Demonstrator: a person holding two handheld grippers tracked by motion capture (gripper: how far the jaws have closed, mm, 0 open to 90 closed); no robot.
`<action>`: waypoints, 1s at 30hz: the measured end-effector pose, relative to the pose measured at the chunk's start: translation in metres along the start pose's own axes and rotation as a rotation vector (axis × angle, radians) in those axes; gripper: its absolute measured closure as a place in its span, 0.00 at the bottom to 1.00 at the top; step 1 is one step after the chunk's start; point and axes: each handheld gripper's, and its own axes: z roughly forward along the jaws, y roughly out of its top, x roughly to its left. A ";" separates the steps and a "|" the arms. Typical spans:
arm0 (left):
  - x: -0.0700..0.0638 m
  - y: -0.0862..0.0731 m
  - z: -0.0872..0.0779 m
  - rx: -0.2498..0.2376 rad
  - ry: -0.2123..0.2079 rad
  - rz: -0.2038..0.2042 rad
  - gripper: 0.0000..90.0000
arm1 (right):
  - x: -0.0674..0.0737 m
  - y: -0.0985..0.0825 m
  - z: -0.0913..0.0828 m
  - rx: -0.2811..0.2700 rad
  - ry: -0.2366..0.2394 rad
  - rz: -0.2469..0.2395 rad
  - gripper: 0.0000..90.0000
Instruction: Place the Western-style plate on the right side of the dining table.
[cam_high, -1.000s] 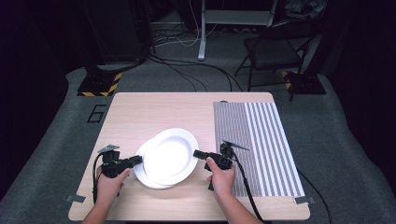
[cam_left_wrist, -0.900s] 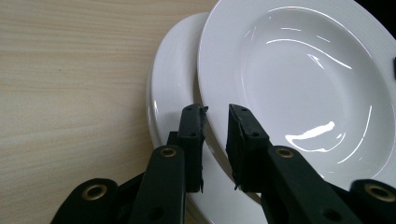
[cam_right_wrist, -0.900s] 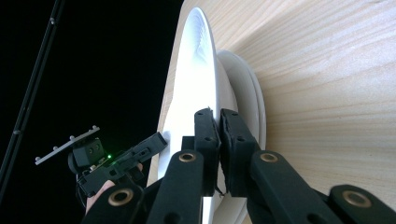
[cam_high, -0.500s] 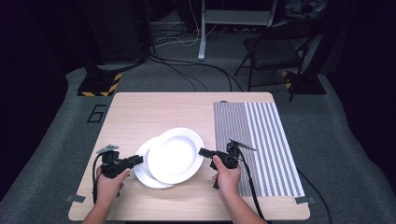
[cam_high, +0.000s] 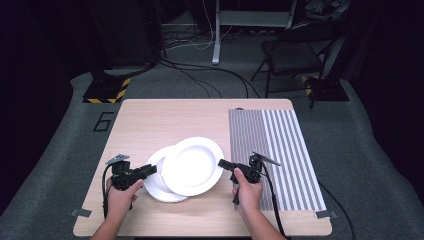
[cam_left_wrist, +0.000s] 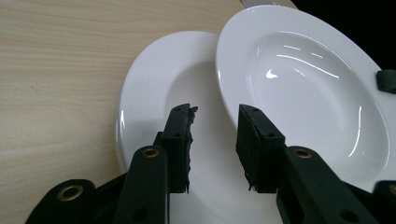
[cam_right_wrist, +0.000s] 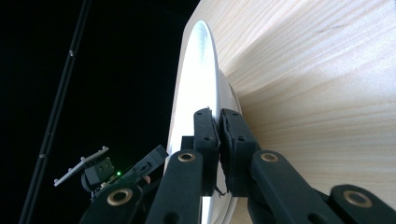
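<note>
Two white plates overlap on the wooden table (cam_high: 150, 120). The upper plate (cam_high: 192, 165) (cam_left_wrist: 308, 84) lies slid to the right over the lower plate (cam_high: 159, 187) (cam_left_wrist: 154, 79). My right gripper (cam_high: 221, 163) (cam_right_wrist: 219, 116) is shut on the upper plate's right rim (cam_right_wrist: 196, 70), with the hand rolled on its side. My left gripper (cam_high: 148, 170) (cam_left_wrist: 215, 114) hovers over the lower plate's left part. Its jaws have just been opening and stand apart, with nothing pressed between them. The lower plate's surface shows through the gap.
A grey striped mat (cam_high: 280, 145) covers the table's right side, just right of my right hand. A folding chair (cam_high: 295, 55) and cables stand on the floor beyond the far edge. Bare wood lies behind the plates.
The upper plate has slid right with my right gripper, uncovering more of the lower plate. My left gripper's jaws have opened and the left hand has stayed in place.
</note>
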 end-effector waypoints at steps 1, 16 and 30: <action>-0.001 0.000 0.001 0.001 0.011 0.024 0.73 | 0.000 0.000 0.000 -0.001 0.001 -0.001 0.95; -0.023 -0.012 0.011 -0.032 0.040 -0.094 0.70 | -0.006 -0.002 -0.001 -0.006 0.033 0.003 0.94; -0.032 -0.021 0.018 -0.035 0.037 -0.082 0.75 | -0.006 -0.007 -0.003 -0.008 0.035 0.007 0.93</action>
